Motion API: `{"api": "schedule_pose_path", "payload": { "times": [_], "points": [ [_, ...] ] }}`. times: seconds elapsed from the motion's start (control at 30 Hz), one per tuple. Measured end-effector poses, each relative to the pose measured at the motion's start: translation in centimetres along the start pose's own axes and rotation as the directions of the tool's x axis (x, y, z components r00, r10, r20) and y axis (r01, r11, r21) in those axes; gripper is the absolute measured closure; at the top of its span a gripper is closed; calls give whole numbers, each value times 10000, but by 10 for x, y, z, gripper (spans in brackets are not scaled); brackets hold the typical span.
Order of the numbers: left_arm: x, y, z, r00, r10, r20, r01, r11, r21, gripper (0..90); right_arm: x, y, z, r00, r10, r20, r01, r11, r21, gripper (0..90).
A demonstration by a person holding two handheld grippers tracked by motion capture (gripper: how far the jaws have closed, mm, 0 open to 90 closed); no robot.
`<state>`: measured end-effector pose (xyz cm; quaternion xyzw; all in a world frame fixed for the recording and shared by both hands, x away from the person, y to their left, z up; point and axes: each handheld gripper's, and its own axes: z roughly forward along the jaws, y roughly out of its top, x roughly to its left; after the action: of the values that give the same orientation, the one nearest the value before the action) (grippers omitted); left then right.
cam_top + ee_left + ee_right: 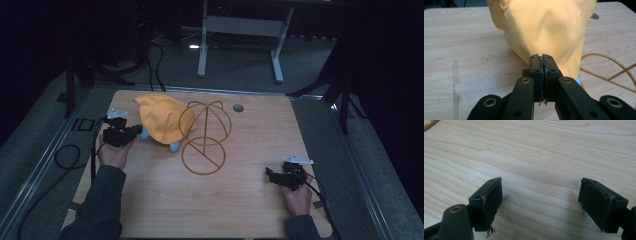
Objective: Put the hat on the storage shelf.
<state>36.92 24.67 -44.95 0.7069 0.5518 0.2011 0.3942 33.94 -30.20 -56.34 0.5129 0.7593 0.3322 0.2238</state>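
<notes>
A yellow cloth (pixel 161 119) lies on the far left part of the wooden table (pixel 240 200). It looks like a soft hat or cover. It drapes partly over the left side of a round wire stand (pixel 205 137), and two small pale blue bits poke out under it.

The left gripper (pixel 131 131) is pinched tight on the near edge of the cloth. In the left gripper view the jaws are pressed together with a thin bit of the cloth between them.

The right gripper (pixel 271 175) rests near the right front of the table, well apart from the cloth. Its jaws stand wide with nothing between them.

I think the job is only starting. The cloth is grabbed, but it is not fully on or off the stand yet. The right gripper has no part in it so far.
</notes>
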Motion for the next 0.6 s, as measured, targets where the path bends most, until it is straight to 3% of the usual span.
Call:
{"api": "schedule_pose_path", "payload": {
  "times": [0.07,0.23,0.43,0.6],
  "points": [
    [-2,2,-3,10000,22,70,-22,10000,-61,880,0,0,0,10000,1,1,-1,10000,0,192],
    [-18,16,-24,9981,518,342,-501,9975,-502,880,0,0,0,10000,-18,-3,18,10000,-18,192],
    [-28,36,-43,9943,733,771,-647,9919,-1089,880,0,0,0,10000,7,-4,-7,10000,4,192],
    [-28,53,-50,9943,845,645,-748,9874,-1395,881,0,0,0,10000,14,-2,-14,10000,2,192]
  ]
}}
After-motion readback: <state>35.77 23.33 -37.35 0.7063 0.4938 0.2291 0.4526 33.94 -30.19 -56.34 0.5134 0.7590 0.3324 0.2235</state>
